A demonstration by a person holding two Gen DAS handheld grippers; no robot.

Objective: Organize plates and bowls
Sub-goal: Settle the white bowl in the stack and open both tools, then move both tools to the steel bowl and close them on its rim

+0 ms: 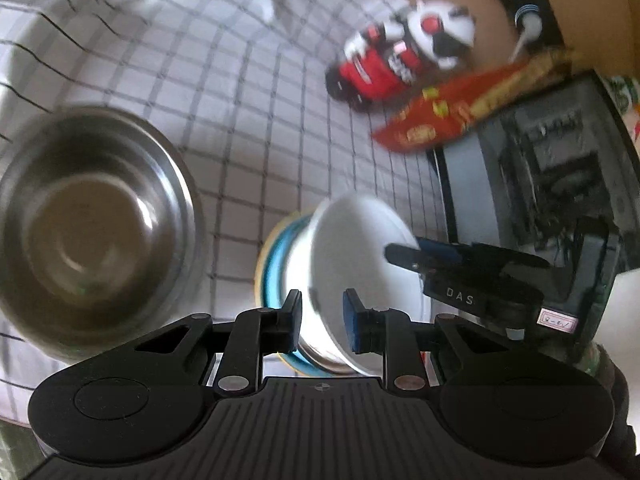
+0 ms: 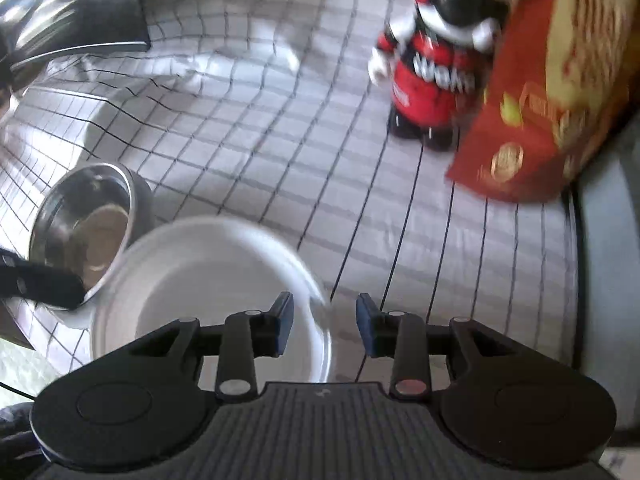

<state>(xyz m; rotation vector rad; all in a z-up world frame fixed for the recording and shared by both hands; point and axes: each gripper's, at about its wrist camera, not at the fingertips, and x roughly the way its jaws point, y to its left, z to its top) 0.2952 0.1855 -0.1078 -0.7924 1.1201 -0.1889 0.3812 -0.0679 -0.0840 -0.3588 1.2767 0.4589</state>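
A white cloth with a dark grid (image 1: 248,92) covers the tabletop and fills most of both views, rumpled toward the far side. On it, in the left wrist view, a steel bowl (image 1: 96,224) stands upright and empty at the left, well apart from a red snack bag (image 1: 452,116) and a red, white and black toy figure (image 1: 404,52) at the far right. A dark, grey-fronted box (image 1: 560,184) sits at the right edge, its contents blurred. Nearer the middle, a white bowl (image 1: 352,256) is tilted on edge, with a blue-and-yellow rimmed plate (image 1: 272,264) just behind and below it; whether the two touch cannot be told. The left claw (image 1: 322,320) has its blue pads close on either side of the white bowl's rim, pinching it. The right claw (image 1: 400,254) reaches in from the right, its tip over the same bowl's far edge. In the right wrist view the white bowl (image 2: 216,300) lies low at the left, with the steel bowl (image 2: 88,224) just behind it and the left claw's dark finger (image 2: 44,284) across their edges. The right claw (image 2: 325,328) stands narrowly spread with the bowl's rim passing between the pads; the left pad lies over the rim, the right pad shows a gap, so a firm grip cannot be told. The toy figure (image 2: 440,56) and snack bag (image 2: 552,92) stand side by side at the far right.
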